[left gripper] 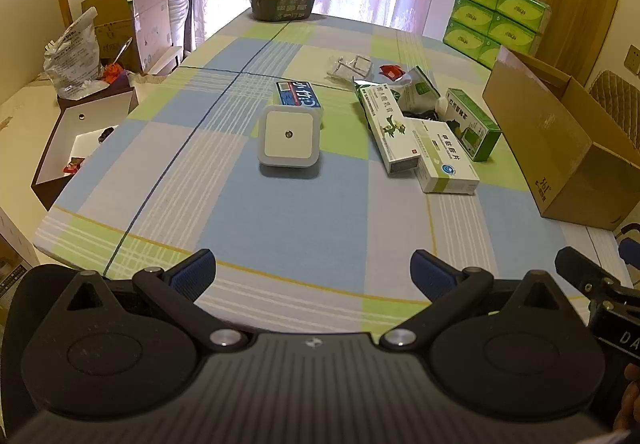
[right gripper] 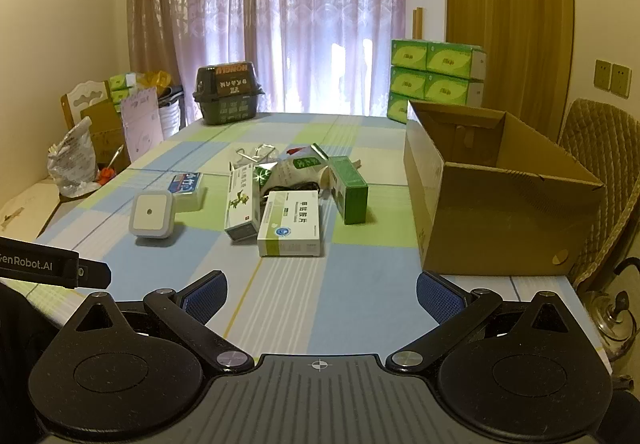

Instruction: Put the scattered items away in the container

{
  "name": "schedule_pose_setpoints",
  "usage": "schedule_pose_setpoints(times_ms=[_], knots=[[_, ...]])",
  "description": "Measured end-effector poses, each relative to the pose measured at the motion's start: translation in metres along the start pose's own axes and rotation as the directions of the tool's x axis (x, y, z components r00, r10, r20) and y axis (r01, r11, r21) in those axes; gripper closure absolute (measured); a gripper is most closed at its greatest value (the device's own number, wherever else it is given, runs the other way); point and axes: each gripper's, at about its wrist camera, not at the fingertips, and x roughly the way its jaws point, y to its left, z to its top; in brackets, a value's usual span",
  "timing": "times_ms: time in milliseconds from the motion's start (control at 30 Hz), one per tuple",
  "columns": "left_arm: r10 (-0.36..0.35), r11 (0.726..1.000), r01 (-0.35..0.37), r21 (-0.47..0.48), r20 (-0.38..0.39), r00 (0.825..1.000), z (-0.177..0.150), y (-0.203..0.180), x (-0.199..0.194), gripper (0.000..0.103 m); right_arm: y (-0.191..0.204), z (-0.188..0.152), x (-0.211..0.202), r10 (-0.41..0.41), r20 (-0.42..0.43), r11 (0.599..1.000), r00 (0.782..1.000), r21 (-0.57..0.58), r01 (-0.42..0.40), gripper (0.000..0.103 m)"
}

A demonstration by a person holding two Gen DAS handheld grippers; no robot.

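On the checked tablecloth [right gripper: 280, 308], the left gripper [left gripper: 312, 268] hung with its blue pads spread apart, holding nothing. Ahead stood a white square night light [left gripper: 289, 138] just before a blue packet [left gripper: 298, 95]. Right of them lay a long white-green box [left gripper: 386, 126], its long axis running away from the cameras, touching a flat medicine box [right gripper: 289, 229] and near an upright green box [right gripper: 349, 189]. The open cardboard carton [right gripper: 496, 204] sat farthest right. The right gripper [right gripper: 322, 294] was likewise parted and empty.

On the table: three medicine boxes [right gripper: 289, 224], one white night light [right gripper: 151, 219], one blue card pack [right gripper: 186, 183], one foil pouch [right gripper: 298, 164], one cardboard box [right gripper: 496, 196], one dark basket [right gripper: 228, 94]; behind it, six green tissue packs [right gripper: 434, 78]
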Motion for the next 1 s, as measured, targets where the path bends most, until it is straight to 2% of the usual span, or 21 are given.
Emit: schedule_pose_setpoints(times_ms=[1000], knots=[[-0.007, 1.0, 0.007, -0.008, -0.01, 1.0, -0.0001, 0.0001, 0.0023, 0.001, -0.0016, -0.0013, 0.002, 0.026, -0.007, 1.0, 1.0, 0.011, -0.026, 0.0]])
